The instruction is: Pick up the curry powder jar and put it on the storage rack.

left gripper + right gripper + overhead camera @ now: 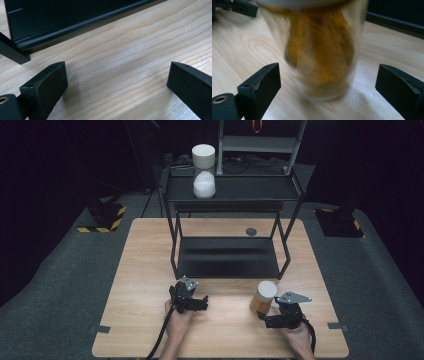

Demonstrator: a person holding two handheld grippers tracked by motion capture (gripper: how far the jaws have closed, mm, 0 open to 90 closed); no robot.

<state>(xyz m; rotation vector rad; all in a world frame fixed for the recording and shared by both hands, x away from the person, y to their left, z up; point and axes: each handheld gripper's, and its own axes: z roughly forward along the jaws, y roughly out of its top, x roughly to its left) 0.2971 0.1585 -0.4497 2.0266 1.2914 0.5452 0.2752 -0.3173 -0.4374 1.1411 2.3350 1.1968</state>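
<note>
Your right claw (328,82) is open wide, and its two black jaws stand on either side of the jar (322,50) without touching it. The jar sits between them, a little farther out, and it looks blurry in the right gripper view. It is a clear jar with yellow-brown stuff inside and a pale lid on top. It stands upright on the tabletop (145,265), near the front edge and toward the right side, just in front of the rack's right front leg. In the high view your right claw (261,316) is just beside the jar (263,297), with your hand behind it by the front right corner. Your left claw (117,82) is open wide too, and it holds nothing; only bare wood lies between its jaws. It rests low near the front edge, about in the middle of the tabletop, and it points at the front lip of the black rack (75,22). The black rack (227,257) stands on the far half of the tabletop. On its top shelf, at the left end, sits a white jar (204,185) with another white round pot (203,156) behind it.
</note>
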